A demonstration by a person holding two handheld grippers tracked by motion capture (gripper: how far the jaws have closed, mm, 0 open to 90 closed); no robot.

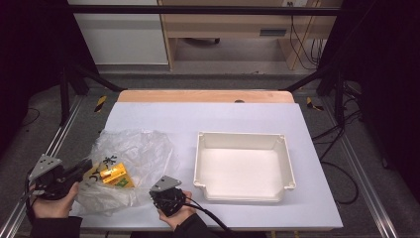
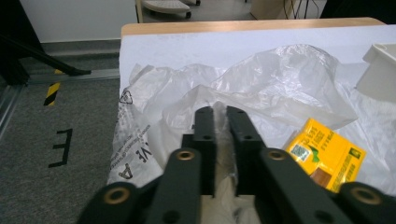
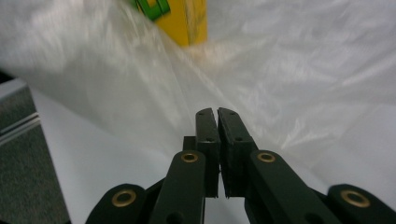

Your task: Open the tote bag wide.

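A black letter "E" (image 2: 60,148) is marked on the grey floor at the lower left of the left gripper view. The clear plastic bag (image 2: 135,140) carries grey print, with "VE" and "A" legible. The yellow packet (image 2: 327,158) bears print too small to read.

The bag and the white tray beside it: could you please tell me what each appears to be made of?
The bag looks like thin, translucent plastic film: crinkled, glossy, with the yellow packet visible through it. The white tray seems to be rigid moulded plastic, matte and smooth, with a rolled rim.
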